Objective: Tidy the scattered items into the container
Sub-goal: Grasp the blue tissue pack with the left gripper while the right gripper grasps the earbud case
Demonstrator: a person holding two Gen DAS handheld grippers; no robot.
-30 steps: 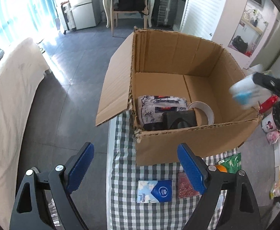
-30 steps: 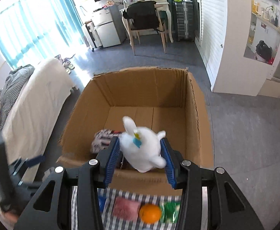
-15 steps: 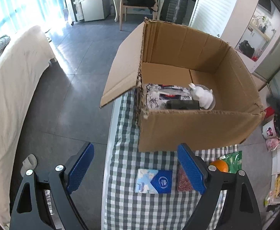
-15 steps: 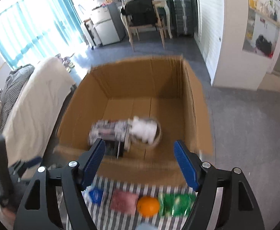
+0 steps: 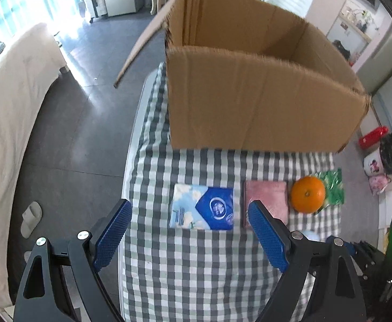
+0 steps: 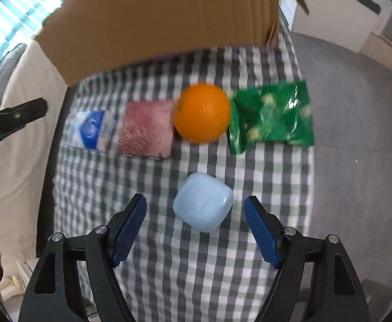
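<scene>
Five items [image 6: 203, 205] lie spaced between cardboard box [image 5: 249, 107] and table edge [image 5: 131, 161].

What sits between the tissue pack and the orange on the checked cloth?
A pink packet, flat between the tissue pack and the orange; both wrist views show it.

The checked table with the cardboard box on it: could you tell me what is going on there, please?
A person is tidying loose items into the cardboard box with tongs in each hand. Both are open and empty. The right tongs hover over a pale blue case; the left tongs face a blue tissue pack. A pink packet, an orange and a green bag lie outside the box.
</scene>
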